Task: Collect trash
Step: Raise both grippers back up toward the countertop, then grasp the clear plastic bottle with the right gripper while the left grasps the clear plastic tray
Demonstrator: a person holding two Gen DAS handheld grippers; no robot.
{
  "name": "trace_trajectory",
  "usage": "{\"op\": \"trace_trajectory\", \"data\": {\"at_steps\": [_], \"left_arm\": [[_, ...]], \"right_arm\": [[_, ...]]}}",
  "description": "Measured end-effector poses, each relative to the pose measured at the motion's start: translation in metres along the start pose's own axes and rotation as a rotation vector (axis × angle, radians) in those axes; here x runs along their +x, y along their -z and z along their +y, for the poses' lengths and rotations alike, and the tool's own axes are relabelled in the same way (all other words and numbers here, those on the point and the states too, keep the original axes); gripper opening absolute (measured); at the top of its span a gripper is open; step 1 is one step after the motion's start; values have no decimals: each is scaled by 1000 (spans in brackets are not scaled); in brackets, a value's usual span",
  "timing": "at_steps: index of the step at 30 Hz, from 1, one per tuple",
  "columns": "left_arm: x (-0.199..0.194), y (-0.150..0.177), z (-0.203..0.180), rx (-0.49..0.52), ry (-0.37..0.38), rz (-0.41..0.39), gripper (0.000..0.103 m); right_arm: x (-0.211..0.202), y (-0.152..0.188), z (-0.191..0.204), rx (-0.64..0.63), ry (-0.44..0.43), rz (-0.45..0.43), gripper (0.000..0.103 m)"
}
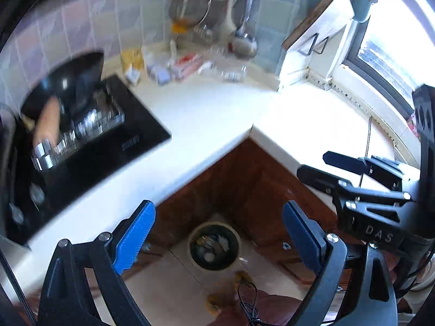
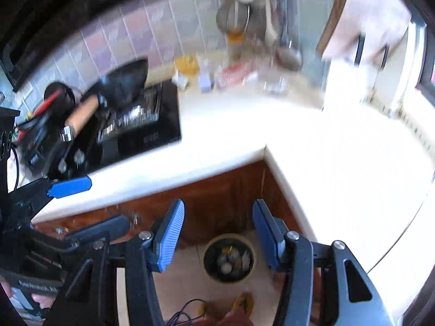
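My left gripper [image 1: 218, 233] is open, its blue pads wide apart with nothing between them. Far below it on the floor stands a round trash bin [image 1: 239, 240] holding scraps. My right gripper [image 2: 217, 235] is open too and empty, framing the same bin [image 2: 254, 258] from above. Each gripper shows in the other's view: the right gripper [image 1: 312, 164] at the right edge, the left gripper [image 2: 108, 201] at the left. Wrappers and small packets [image 1: 187, 65] lie blurred at the back of the white counter [image 1: 206, 119], and these packets [image 2: 231, 76] also show in the right wrist view.
A black cooktop [image 1: 114, 146] with a wok [image 1: 68, 81] fills the counter's left side. Utensils [image 1: 242, 27] hang on the tiled wall. Brown cabinet doors [image 1: 244, 179] stand under the L-shaped counter. A person's yellow slipper [image 1: 242, 275] and a loose cable [image 1: 250, 304] are near the bin.
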State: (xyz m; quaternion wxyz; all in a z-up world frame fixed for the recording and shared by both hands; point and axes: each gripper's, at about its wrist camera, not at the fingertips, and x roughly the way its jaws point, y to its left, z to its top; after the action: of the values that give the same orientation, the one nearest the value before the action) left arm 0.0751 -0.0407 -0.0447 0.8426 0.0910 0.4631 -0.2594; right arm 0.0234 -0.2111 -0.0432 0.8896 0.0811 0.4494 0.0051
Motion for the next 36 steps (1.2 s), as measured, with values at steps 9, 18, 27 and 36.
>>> {"op": "trace_trajectory", "data": {"at_steps": [9,18,27,36], "left_arm": [[-8,-78,-15,12,-10,-108,98],[60,-177,9,-74,-14,-90,98],[113,-215,35,-105,-77,-11,96],[164,-238,69,-118,-83,81,94]], "right_arm": [[-10,-73,-26,-52,79,-116,53],[67,-144,-80,-162,79,-58,53],[159,-194,-85,-312,100,11,53],[224,-225,-67,-424,178,59,53]]}}
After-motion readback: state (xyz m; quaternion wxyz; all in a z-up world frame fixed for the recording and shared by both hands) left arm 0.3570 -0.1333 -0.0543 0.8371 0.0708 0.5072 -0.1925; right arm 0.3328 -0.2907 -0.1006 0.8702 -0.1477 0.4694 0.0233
